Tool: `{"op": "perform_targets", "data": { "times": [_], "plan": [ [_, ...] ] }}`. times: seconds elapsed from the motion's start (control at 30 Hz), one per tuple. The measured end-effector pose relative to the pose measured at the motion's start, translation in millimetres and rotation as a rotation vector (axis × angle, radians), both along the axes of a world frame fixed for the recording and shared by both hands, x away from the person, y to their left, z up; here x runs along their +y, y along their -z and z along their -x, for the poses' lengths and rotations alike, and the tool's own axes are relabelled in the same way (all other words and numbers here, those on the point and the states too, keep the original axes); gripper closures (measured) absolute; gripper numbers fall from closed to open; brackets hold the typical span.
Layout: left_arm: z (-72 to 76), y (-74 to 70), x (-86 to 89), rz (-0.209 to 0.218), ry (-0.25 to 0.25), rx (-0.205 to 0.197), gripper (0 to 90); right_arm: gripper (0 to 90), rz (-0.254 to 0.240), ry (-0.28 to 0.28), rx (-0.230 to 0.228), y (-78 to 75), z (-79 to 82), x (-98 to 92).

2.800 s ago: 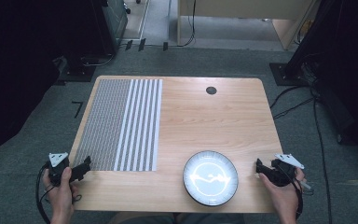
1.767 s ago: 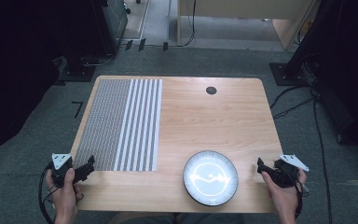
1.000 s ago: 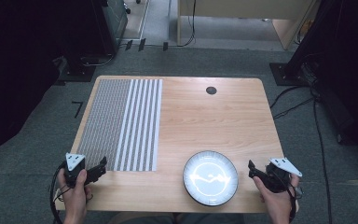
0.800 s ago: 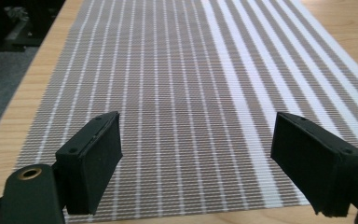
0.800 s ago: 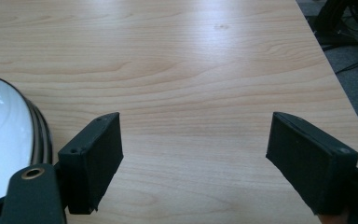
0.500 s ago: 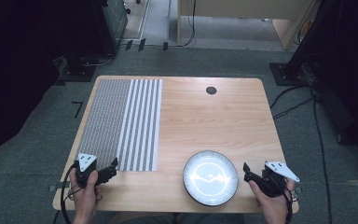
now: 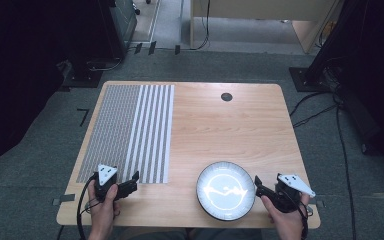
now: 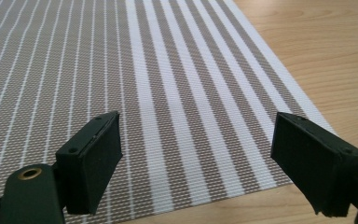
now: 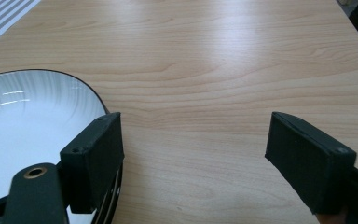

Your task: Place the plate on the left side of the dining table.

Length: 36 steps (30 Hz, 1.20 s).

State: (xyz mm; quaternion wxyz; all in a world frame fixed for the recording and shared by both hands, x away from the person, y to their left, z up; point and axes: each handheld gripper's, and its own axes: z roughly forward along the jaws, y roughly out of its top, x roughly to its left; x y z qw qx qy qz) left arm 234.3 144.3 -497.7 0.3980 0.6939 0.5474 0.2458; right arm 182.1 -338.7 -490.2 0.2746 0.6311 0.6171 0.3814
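Striped woven placemat (image 7: 130, 131) lies flat on the table's (image 7: 220, 130) left half with the left gripper (image 8: 198, 161) spread wide over its near edge, while the right gripper (image 9: 193, 161), equally spread, flanks the white plate's (image 7: 225, 190) right rim, apparently ready to grasp.

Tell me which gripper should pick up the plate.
Right. The right gripper is open right beside the plate, one jaw at its rim. The left gripper is open over the striped mat, farther away.
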Motion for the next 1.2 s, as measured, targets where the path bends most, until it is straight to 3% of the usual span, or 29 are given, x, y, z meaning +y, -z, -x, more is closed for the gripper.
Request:
{"op": "perform_targets", "data": {
  "times": [0.2, 0.43, 0.7, 0.9, 1.1, 1.2],
  "plan": [
    [0.8, 0.9, -15.0, 0.016, 0.031, 0.002, 16.3, 19.0, -0.006, -0.017, 0.003, 1.3, -0.3, 6.4],
    [-0.7, 3.0, -33.4, 0.003, 0.078, 0.002, 16.3, 19.6, -0.013, -0.034, 0.005, 2.5, -0.8, 13.1],
    [-4.4, 2.5, -59.7, 0.049, 0.137, 0.013, 16.3, 20.7, -0.026, -0.054, 0.012, 4.0, -2.2, 24.0],
    [-7.3, 4.7, -77.8, 0.038, 0.167, 0.024, 16.3, 23.9, -0.030, -0.053, 0.021, 5.3, -2.3, 28.3],
    [-7.3, 2.9, -98.4, 0.090, 0.222, 0.034, 16.2, 29.7, -0.052, -0.059, 0.024, 6.9, -1.9, 29.1],
    [-6.8, -0.8, -115.0, 0.129, 0.271, 0.038, 16.2, 38.1, -0.061, -0.073, 0.019, 8.1, -0.8, 31.1]
  ]
}}
